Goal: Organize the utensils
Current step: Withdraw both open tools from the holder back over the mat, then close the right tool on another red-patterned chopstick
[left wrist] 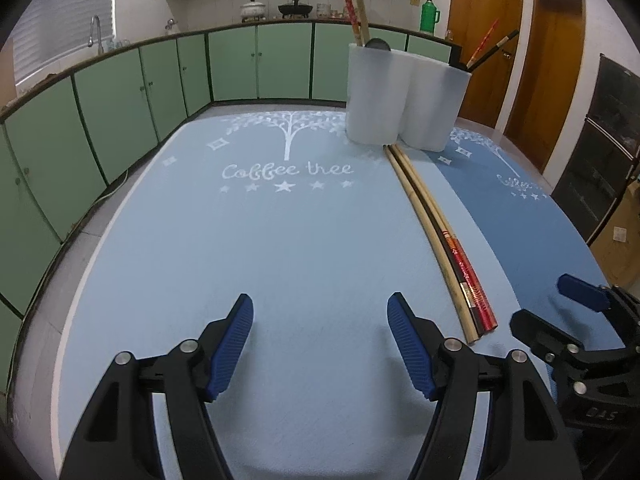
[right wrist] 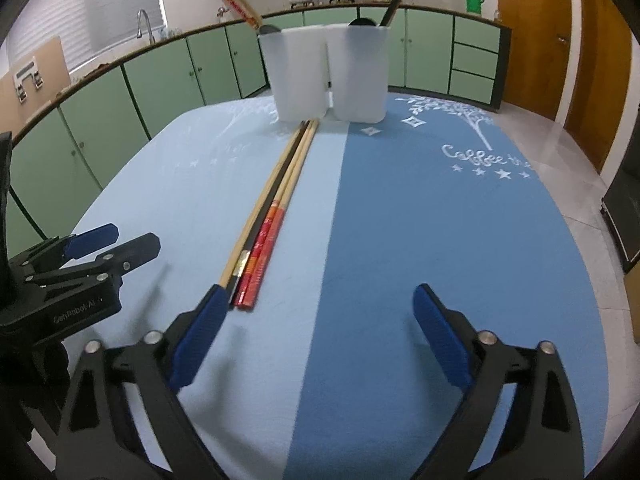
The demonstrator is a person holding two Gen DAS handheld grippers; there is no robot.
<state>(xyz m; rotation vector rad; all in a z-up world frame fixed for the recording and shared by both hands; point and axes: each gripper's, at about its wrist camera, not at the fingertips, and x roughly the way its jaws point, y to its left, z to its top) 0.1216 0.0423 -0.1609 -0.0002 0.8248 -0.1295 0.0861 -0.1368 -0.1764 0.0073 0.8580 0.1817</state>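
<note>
Pickup comes next, by the look of it. Left tool (left wrist: 320, 340) hangs open and empty over the counter (left wrist: 280, 260); chopsticks (right wrist: 268, 216) lie bundled, tips at the white holder (right wrist: 326, 74); right tool (right wrist: 320, 340), open and empty, must straddle their near ends.

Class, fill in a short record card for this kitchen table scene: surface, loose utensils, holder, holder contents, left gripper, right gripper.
surface: two-tone blue tablecloth printed with "Coffee tree"
loose utensils: bundle of chopsticks lying flat, far tips at the holder's base
holder: white multi-compartment utensil holder, upright
holder contents: chopsticks and dark-headed utensils standing in it
left gripper: left gripper open, empty, above the cloth
right gripper: right gripper open, empty, left finger near the bundle's end
</note>
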